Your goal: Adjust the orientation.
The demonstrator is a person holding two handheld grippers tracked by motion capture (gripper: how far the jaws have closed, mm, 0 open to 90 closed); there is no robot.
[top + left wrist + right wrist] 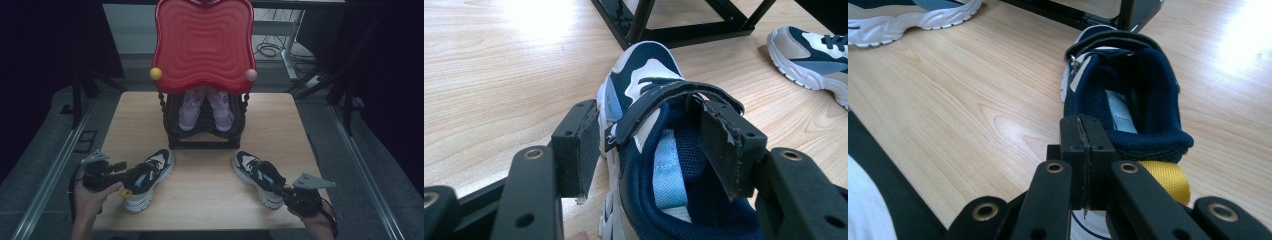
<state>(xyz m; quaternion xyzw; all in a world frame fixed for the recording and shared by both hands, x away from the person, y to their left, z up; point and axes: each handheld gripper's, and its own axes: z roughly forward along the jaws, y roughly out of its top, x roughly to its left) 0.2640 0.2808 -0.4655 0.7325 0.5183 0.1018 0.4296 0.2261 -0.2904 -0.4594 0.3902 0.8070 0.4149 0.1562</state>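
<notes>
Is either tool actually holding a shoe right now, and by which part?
Left tool: open, straddling the left shoe's collar, gripping nothing. Right tool: jaws shut at the right shoe's heel; whether they pinch it cannot be told.

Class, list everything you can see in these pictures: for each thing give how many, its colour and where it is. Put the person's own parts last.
Table: one, light wood, centre.
Rack: one, black, at the table's far middle.
Tray-like top: one, red, on the rack, with a yellow ball and a pink ball at its corners.
Small shoes: two, pale purple, inside the rack.
Left sneaker: one, navy, white and beige, near left.
Right sneaker: one, same colours, near right.
Left gripper: black, open astride the left sneaker's side wall.
Right gripper: black, shut at the right sneaker's heel.
</notes>
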